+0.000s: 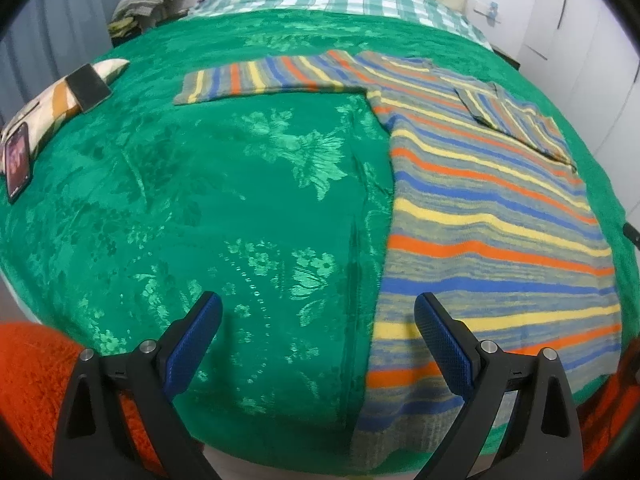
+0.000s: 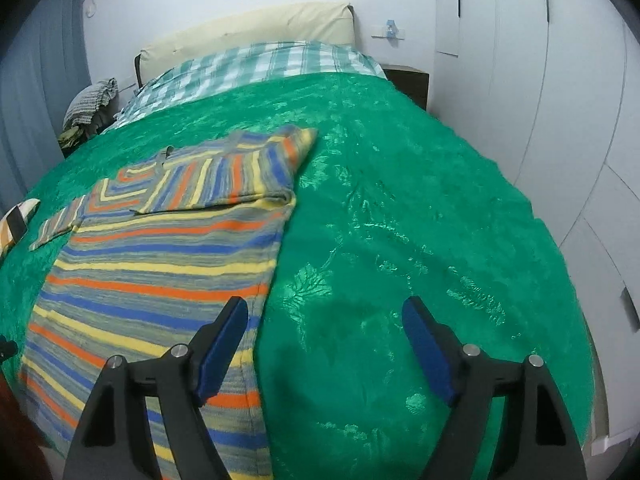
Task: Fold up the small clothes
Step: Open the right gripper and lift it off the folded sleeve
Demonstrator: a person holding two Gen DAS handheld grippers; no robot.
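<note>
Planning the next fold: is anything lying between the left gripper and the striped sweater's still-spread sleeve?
Nothing visible. Only bare green bedspread lies between the open left gripper and the striped knitted sweater's outstretched sleeve. The phone sits far off.

Your striped sweater (image 1: 492,216) lies flat on the bed, right sleeve folded across chest, left sleeve out toward 10 o'clock.

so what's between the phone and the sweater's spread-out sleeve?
Left wrist view: only bare green bedspread between the phone and the sleeve; the striped pillow sits just above that stretch.
</note>
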